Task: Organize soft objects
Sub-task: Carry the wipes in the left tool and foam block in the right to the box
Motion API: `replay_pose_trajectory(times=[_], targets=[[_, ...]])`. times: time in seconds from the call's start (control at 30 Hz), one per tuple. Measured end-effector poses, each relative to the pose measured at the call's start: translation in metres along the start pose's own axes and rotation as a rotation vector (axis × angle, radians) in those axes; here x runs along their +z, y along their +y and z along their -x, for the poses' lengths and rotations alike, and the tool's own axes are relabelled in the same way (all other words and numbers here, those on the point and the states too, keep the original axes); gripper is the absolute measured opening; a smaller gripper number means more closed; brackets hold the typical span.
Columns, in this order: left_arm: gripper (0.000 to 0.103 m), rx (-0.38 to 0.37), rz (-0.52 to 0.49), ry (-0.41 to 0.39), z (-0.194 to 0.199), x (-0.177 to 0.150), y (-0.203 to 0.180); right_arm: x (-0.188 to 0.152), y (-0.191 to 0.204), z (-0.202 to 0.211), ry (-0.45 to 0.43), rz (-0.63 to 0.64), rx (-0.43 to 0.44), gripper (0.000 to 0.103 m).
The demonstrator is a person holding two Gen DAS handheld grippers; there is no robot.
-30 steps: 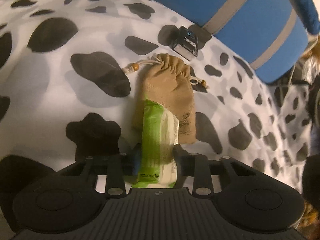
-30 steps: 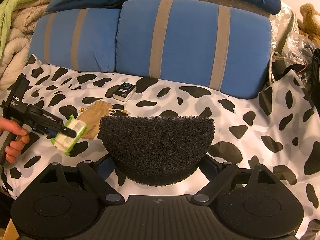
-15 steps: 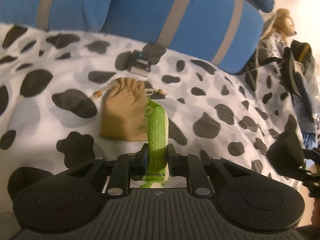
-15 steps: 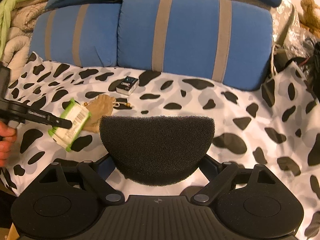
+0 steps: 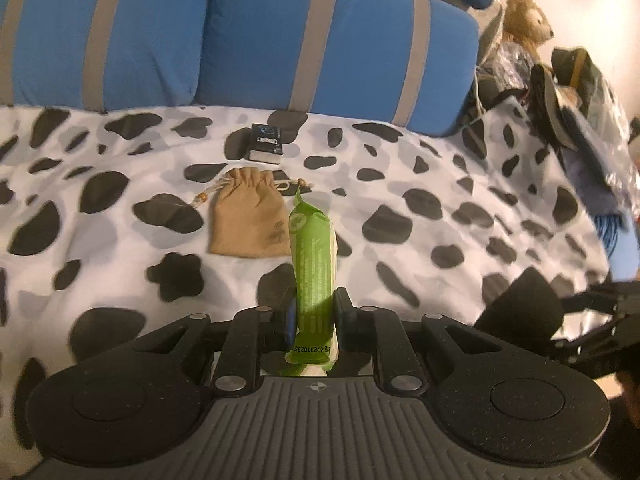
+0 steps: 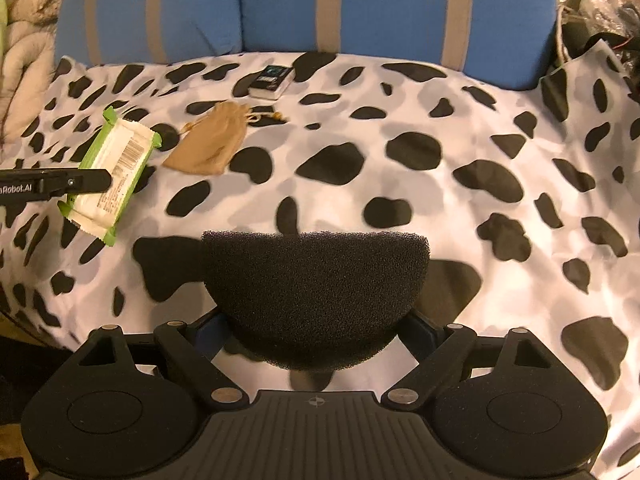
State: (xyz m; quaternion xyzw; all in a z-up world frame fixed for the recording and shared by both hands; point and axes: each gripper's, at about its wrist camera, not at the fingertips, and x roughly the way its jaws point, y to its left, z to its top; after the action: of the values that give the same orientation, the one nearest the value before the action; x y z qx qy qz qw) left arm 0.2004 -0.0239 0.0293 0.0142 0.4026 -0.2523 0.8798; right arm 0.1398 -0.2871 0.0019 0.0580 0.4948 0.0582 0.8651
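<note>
- Green packet (image 5: pixel 313 276) clamped edge-on between the fingers of the left gripper (image 5: pixel 314 320), long axis running forward along the fingers, crimped tip pointing away toward the blue cushions (image 5: pixel 256 36).
- Held just right of the tan drawstring pouch (image 5: pixel 249 216), raised off the spotted blanket (image 5: pixel 460 216); in the right wrist view, seen broadside with barcode face up (image 6: pixel 114 172), left of the pouch (image 6: pixel 210 142).
- Compared with a second ago: packet turned from flat face showing to narrow edge, and shifted off the pouch to its right side.
- Black foam piece (image 6: pixel 316 296) clamped between the fingers of the right gripper (image 6: pixel 316 332), flat edge away from the camera, rounded side toward it, well right of the pouch; same grip as before.
- Pouch lying flat, mouth cinched shut and pointing at the cushions, contents not visible.
- Small dark box (image 5: pixel 266 143) just beyond the pouch mouth, closed.
- Stuffed bear (image 5: pixel 524 20) far right of the pouch, beyond the cushions.
</note>
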Motion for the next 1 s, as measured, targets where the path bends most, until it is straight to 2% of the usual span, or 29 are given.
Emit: replay_pose_trajectory(times=[0.13, 0.3, 0.67, 1.0], targets=[[0.018, 0.040, -0.033, 0.010, 0.015, -0.014, -0.006, -0.007, 0.011, 0.004, 0.005, 0.017, 0.018, 0.090], [0.018, 0.036, -0.043, 0.019, 0.033, -0.029, -0.011, -0.017, 0.018, 0.011, -0.001, 0.027, 0.029, 0.090], [0.018, -0.040, -0.047, 0.064, 0.058, -0.066, -0.027, -0.038, 0.032, 0.029, -0.022, 0.027, 0.064, 0.090], [0.018, -0.062, -0.046, 0.161, 0.066, -0.102, -0.040, -0.060, 0.044, 0.039, -0.007, 0.044, 0.091, 0.090]])
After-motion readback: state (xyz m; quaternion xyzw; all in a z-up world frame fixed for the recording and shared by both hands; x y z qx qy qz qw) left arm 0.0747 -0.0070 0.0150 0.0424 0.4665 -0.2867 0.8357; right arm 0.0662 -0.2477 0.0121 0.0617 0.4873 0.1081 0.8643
